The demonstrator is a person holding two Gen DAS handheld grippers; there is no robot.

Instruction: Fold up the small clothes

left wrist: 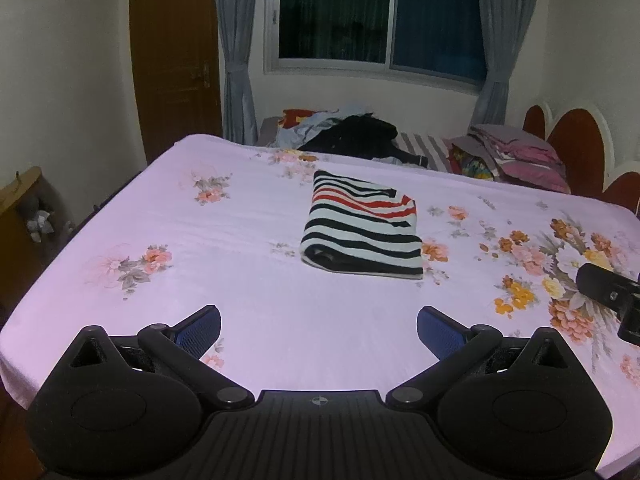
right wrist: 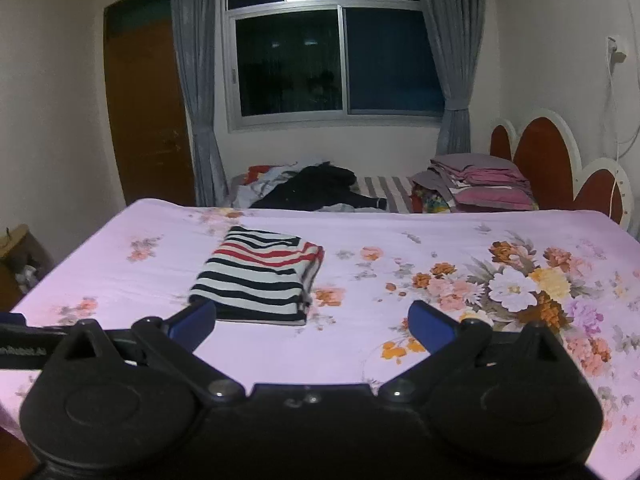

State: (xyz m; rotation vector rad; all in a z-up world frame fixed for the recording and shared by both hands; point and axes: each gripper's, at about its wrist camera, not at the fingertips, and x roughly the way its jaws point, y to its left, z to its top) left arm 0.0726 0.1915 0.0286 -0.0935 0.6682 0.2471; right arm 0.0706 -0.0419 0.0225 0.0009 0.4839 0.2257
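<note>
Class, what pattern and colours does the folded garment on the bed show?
The folded garment has dark and white stripes with a few red ones near the top, clearest in the left wrist view.

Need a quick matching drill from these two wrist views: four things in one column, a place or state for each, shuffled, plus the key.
Things:
1. striped garment
2. left tongs
3. dark clothes pile
4. pink folded bedding

Place or state:
A. stacked by the red headboard
B. folded, lying flat on the floral sheet
C. open, holding nothing
D. heaped loosely under the window

Pairs: 1-B, 2-C, 3-D, 4-A
</note>
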